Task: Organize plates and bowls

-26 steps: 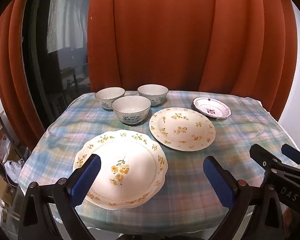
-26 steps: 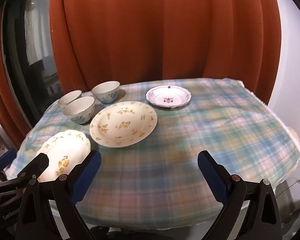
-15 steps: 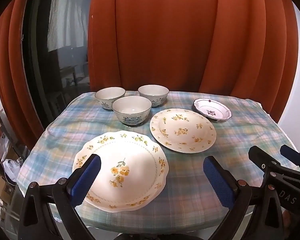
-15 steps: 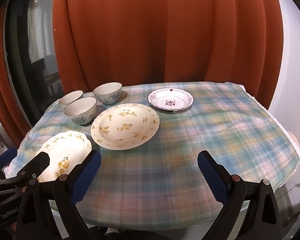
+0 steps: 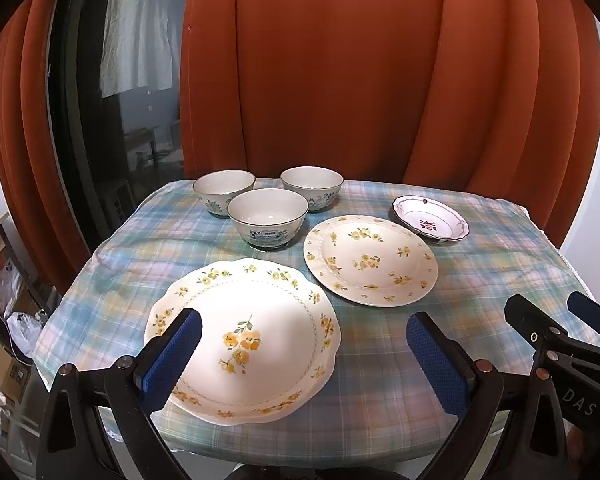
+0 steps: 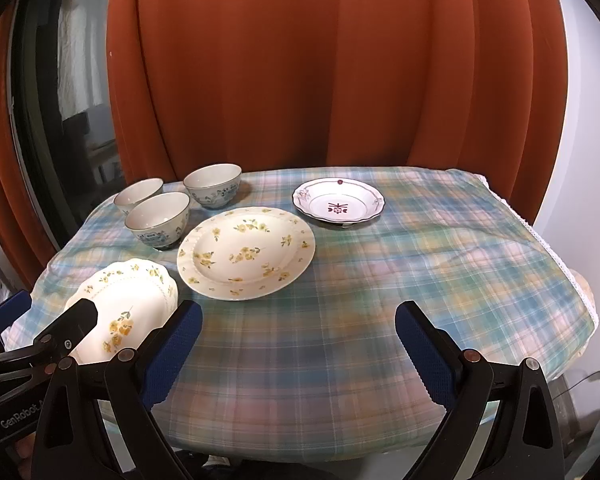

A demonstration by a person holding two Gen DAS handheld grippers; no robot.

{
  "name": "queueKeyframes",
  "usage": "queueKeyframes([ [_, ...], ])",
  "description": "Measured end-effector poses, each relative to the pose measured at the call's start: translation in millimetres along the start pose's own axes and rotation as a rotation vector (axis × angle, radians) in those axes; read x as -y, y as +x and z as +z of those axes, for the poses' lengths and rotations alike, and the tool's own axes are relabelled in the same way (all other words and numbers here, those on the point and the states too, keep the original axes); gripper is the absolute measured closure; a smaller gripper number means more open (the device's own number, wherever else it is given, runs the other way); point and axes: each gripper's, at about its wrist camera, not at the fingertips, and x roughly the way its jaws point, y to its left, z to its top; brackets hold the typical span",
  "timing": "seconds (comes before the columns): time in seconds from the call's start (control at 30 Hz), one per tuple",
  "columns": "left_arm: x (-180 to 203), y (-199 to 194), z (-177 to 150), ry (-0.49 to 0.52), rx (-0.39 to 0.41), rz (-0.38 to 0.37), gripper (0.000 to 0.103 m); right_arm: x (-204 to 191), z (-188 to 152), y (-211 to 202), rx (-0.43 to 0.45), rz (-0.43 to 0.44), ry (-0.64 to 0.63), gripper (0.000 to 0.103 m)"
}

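On the table [image 6: 440, 280]: a plaid cloth covers it, and all six dishes I work with rest on the cloth.
Left gripper [image 5: 304, 354]: I hold it wide apart above the near edge, nothing between its blue pads [image 5: 172, 354]; the left pad overlaps the scalloped plate in this view.
Right gripper [image 6: 298, 352]: likewise spread wide and holding nothing, over bare cloth; it shows at the lower right of the left wrist view.
Scalloped plate [image 5: 256, 332]: largest, white with yellow flowers, nearest me on the left side.
Round plate [image 5: 370, 260]: cream with yellow sprigs, just behind and to the right of the scalloped plate, apart from it.
Small dish [image 5: 430, 222]: white, dark rim line, maroon motif at its centre, beyond the round plate toward the far right.
Front bowl [image 5: 267, 218]: blue-patterned, upright, just left of the round plate.
Rear bowls: one at far left [image 5: 224, 190], one behind the front bowl to its right [image 5: 312, 186]; the three sit close together, contact I cannot tell.
Curtain [image 5: 360, 72]: rust-orange folds behind the table.
Window [image 5: 112, 92]: dark glass left of the curtain.
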Motion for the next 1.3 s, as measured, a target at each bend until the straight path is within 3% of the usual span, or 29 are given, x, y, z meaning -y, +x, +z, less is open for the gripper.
queueKeyframes([
  [1.3,1.6,-4.5,-0.8,0.008,-0.005,0.022,0.0,-1.5,3.9,-2.5,-0.006,0.022,-0.002,0.004],
])
